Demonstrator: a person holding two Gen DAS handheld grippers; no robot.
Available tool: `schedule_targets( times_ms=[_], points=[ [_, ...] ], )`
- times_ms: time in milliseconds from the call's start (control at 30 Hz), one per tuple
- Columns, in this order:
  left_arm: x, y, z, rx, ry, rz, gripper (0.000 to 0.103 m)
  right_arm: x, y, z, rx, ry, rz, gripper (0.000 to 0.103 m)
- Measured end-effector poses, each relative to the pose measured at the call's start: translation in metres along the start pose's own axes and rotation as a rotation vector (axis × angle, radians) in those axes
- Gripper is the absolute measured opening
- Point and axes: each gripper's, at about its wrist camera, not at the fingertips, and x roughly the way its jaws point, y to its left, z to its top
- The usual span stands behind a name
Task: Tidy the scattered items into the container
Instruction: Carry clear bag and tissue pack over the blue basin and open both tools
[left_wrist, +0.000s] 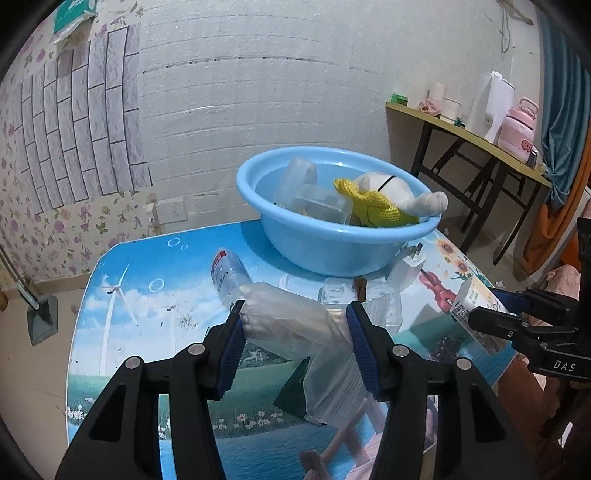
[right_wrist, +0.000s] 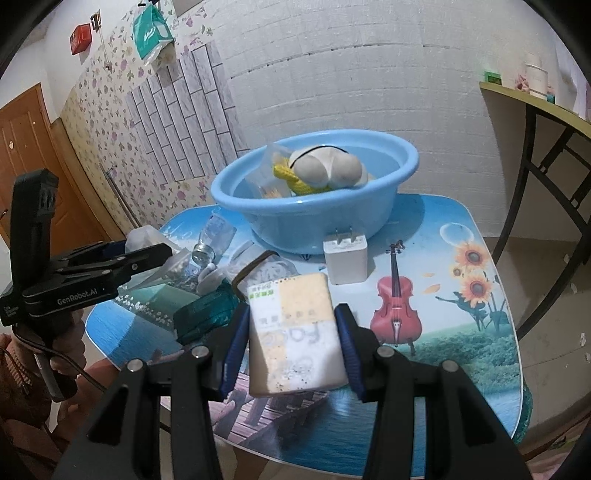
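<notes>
Both loads hang clear of the picture-printed table (right_wrist: 461, 258), short of the blue plastic basin (right_wrist: 314, 206): the left gripper (left_wrist: 295, 317) pinches a limp, slippery translucent plastic bag (left_wrist: 295, 325), the right gripper (right_wrist: 293, 321) clamps a stiff, light cream carton (right_wrist: 295, 332) by its sides.

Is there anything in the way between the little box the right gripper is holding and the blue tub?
On the table, yes: the white charger plug stands between the carton in the right gripper and the blue basin. The carton is held above it, so lifted over the rim, nothing visible blocks it.
</notes>
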Motion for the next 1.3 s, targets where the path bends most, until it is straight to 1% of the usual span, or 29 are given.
schedule_targets(
  times_ms=[233, 367, 633, 800, 967, 1033, 1300],
  points=[
    [-0.006, -0.001, 0.007, 0.0, -0.028, -0.007, 0.053, -0.01, 0.01, 0.008, -0.02, -0.04, 0.014, 0.045],
    [-0.002, -0.001, 0.008, -0.005, -0.022, -0.007, 0.053, -0.015, 0.017, 0.016, -0.031, -0.064, 0.029, 0.045],
    [-0.004, -0.004, 0.016, 0.004, -0.043, -0.018, 0.053, -0.022, 0.019, 0.025, -0.035, -0.083, 0.043, 0.045],
    [-0.004, -0.008, 0.023, 0.003, -0.057, -0.02, 0.053, -0.027, 0.016, 0.032, -0.033, -0.11, 0.049, 0.045],
    [-0.001, -0.013, 0.039, 0.006, -0.077, -0.039, 0.053, -0.024, 0.005, 0.042, -0.02, -0.108, 0.044, 0.045],
    [0.005, -0.016, 0.045, 0.023, -0.076, -0.024, 0.053, -0.023, 0.003, 0.047, -0.022, -0.115, 0.047, 0.045],
    [0.023, -0.017, 0.069, 0.032, -0.074, -0.025, 0.053, -0.001, -0.004, 0.071, -0.027, -0.121, 0.079, 0.045]
  ],
)
